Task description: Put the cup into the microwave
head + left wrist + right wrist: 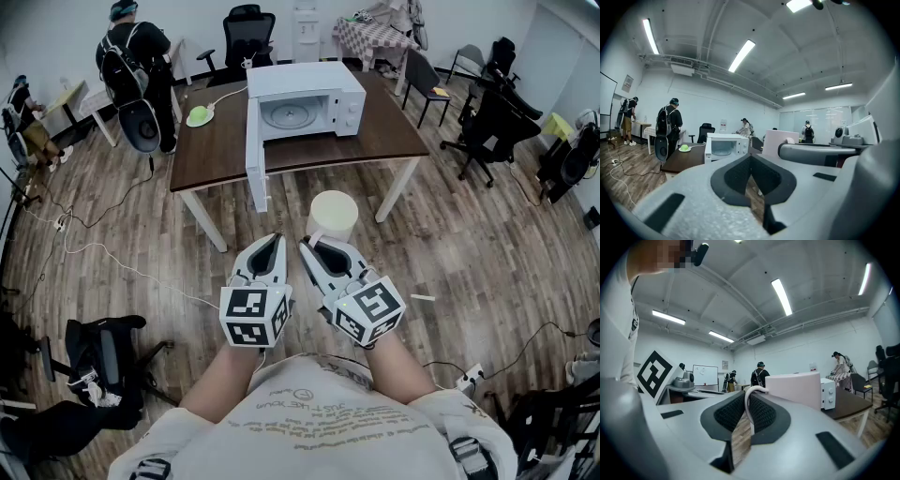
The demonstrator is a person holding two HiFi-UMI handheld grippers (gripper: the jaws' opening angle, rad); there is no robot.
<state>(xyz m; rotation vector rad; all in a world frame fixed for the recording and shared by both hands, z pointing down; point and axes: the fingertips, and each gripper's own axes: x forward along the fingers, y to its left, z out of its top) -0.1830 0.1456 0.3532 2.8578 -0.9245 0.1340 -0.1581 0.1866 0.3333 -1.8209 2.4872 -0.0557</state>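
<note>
A white microwave (305, 106) stands on a brown table (216, 150), and its door (255, 155) hangs open toward me. A pale cream cup (333, 215) hangs above the wooden floor in front of the table. My right gripper (311, 247) is shut on the cup's thin white handle (748, 405); the cup body (794, 387) shows just beyond the jaws. My left gripper (274, 242) is beside it on the left, shut with nothing in it. In the left gripper view, the microwave (725, 146) and the cup (780, 140) lie ahead.
A green thing on a small plate (200, 116) lies on the table's left part, with a cable running to the microwave. A person with a backpack (136, 56) stands at the far left. Office chairs (487, 122) ring the room; a tipped chair (103, 356) and floor cables (94, 248) lie left.
</note>
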